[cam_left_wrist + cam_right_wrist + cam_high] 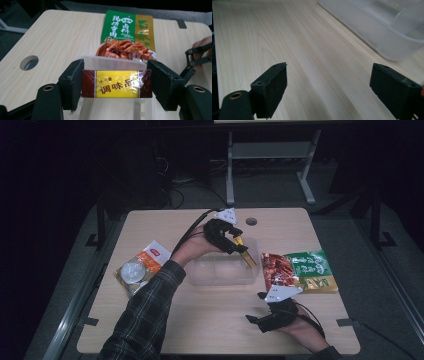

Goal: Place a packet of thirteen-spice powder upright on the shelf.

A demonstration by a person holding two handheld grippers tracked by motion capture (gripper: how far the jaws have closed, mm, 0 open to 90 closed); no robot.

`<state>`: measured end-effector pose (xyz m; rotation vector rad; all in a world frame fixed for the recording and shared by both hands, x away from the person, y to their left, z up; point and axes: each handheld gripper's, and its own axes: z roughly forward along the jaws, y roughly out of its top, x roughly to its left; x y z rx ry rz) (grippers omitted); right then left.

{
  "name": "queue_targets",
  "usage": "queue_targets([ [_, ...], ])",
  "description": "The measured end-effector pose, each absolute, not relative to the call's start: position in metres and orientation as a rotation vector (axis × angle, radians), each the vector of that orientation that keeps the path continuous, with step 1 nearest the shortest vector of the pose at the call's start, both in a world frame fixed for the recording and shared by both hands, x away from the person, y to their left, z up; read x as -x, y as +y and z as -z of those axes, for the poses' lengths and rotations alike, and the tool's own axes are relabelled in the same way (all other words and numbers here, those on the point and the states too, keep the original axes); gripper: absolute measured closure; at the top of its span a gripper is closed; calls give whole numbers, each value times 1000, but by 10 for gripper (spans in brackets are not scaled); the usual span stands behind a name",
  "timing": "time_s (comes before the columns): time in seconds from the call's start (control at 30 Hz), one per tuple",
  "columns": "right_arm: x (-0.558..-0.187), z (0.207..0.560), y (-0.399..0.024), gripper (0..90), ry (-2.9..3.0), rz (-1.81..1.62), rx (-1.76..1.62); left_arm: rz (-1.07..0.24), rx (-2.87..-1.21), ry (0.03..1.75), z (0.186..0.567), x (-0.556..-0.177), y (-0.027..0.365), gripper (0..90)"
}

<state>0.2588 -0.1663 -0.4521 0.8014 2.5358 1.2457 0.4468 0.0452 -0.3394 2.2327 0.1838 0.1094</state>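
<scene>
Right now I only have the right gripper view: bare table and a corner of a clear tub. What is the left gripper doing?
Observer: The left gripper grips a yellow-and-maroon box by its ends, above the clear tub.
Operator: Anything lying next to the tub?
Observer: A green and red pouch lies flat at the tub's right end.
Operator: And on the other side?
Observer: An orange pouch lies left of the tub, apart from it.

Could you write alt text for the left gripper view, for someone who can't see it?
A hand-held gripper clamps a yellow and maroon seasoning box between its black jaws, above a clear plastic container. Beyond lies a green food packet on a light wooden table.
</scene>
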Motion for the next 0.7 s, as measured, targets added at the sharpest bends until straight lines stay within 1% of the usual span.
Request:
queue_targets([
  [0.43,-258,452,-166,139,2538,-1254,-804,-94,-2215,170,343,-452,24,320],
  [0.7,-259,452,-166,139,2538,-1260,-799,-67,-2214,177,352,-455,14,320],
])
